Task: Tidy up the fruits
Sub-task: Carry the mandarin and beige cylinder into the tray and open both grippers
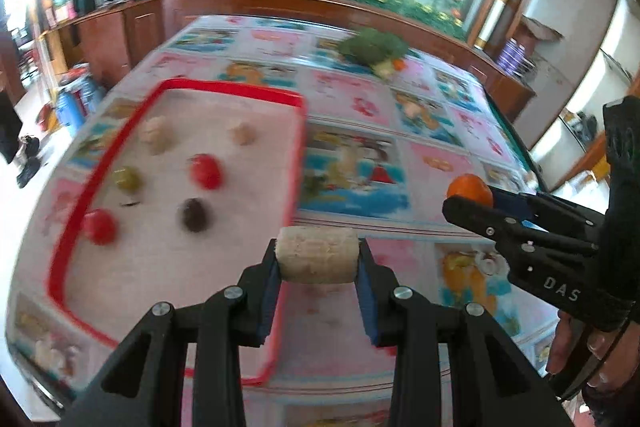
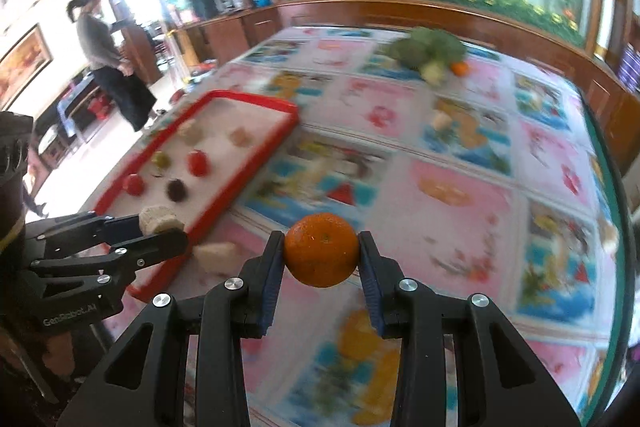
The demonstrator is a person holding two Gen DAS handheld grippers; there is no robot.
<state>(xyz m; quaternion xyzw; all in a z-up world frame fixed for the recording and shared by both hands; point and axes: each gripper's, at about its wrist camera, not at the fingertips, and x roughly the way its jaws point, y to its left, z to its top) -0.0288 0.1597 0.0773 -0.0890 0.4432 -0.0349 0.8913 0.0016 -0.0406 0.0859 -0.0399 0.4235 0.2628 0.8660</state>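
Left wrist view, l. to r.: red tray (image 1: 298, 147) fills the left half of frame, w/ small fruits spread on its pale liner. A red one (image 1: 100, 225) sits lower left, a green one (image 1: 127, 178) above it, a dark one (image 1: 195, 214) and another red (image 1: 206, 171) toward centre, two pale pieces near the top edge. At bottom centre, the left gripper (image 1: 318, 261) is clamped on a beige roll (image 1: 316, 259), pads pressing both flat ends, over the tray's near corner. At right edge, the right gripper (image 1: 466, 197) pinches an orange (image 1: 469, 187). A green veg pile (image 1: 372, 47) lies upper centre on the cloth (image 1: 400, 115).

Right wrist view: orange (image 2: 322, 249) at centre, gripped at its widest part, off the cloth.

Roll looks light, rough, prob. crumbly; end-on hold suits it. Orange appears firm, smooth-skinned and round, so it could roll on release; a mid-body grip is best.
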